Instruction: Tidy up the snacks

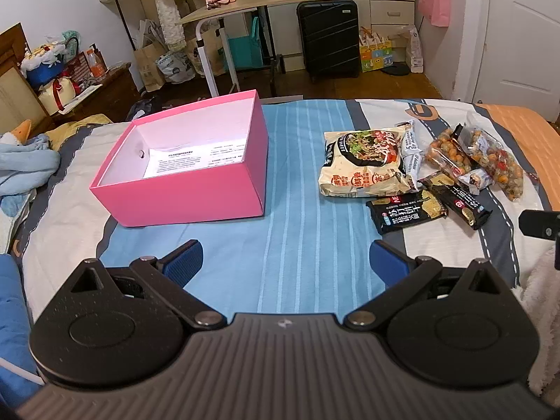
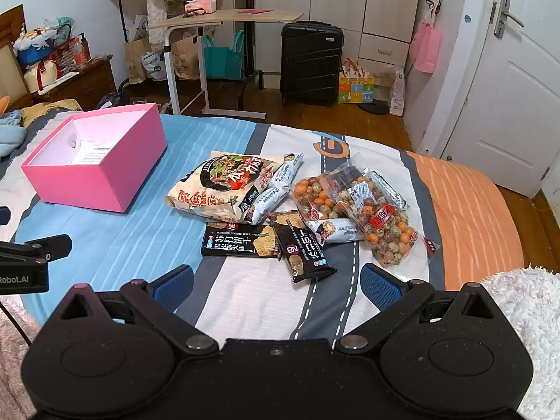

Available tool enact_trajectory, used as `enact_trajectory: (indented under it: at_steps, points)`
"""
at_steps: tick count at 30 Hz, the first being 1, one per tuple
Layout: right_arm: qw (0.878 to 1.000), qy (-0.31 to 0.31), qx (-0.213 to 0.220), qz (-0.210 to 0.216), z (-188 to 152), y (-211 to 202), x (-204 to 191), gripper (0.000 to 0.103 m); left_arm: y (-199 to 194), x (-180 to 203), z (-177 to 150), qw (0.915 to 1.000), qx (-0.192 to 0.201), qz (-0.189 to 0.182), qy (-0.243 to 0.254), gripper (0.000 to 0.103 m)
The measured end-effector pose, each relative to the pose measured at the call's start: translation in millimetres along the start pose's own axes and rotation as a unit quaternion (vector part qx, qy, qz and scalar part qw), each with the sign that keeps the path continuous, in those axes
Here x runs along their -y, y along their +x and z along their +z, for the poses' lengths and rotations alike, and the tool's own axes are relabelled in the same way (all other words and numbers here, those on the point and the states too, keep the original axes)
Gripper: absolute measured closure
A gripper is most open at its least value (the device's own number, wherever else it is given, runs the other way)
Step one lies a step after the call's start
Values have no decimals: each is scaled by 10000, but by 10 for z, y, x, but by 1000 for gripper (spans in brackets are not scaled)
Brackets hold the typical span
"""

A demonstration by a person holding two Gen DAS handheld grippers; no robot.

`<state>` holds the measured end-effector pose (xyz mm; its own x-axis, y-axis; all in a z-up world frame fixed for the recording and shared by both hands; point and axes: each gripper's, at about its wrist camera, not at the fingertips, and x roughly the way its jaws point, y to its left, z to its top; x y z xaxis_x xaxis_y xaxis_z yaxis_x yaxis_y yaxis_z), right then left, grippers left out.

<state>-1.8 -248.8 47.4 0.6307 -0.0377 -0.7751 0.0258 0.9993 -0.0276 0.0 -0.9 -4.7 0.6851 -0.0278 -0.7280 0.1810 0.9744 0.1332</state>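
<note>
An open pink box (image 1: 182,189) (image 2: 105,182) sits on the bed, holding only a printed sheet. To its right lies a pile of snacks: a large cream noodle bag (image 1: 364,164) (image 2: 224,185), two black cracker packs (image 1: 406,215) (image 2: 238,241), white bars (image 2: 276,189) and clear bags of coloured coated nuts (image 1: 490,161) (image 2: 371,217). My left gripper (image 1: 285,262) is open above the blue striped sheet, nearer the box. My right gripper (image 2: 276,283) is open just short of the cracker packs, with nothing between its fingers.
The bed (image 1: 301,161) has a blue, white and orange cover. A blue blanket (image 1: 24,164) lies at its left. A fluffy white sleeve (image 2: 525,301) shows at right. Beyond the bed stand a rolling table (image 2: 217,17), a black suitcase (image 2: 311,59) and a white door (image 2: 507,98).
</note>
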Motion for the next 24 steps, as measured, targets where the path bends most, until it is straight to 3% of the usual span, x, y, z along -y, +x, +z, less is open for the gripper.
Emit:
enact_trajectory:
  at_steps: [24]
  points:
    - [10000, 2, -31, -14, -7, 18, 14, 0, -4, 17, 9, 9999, -5, -91, -49, 0]
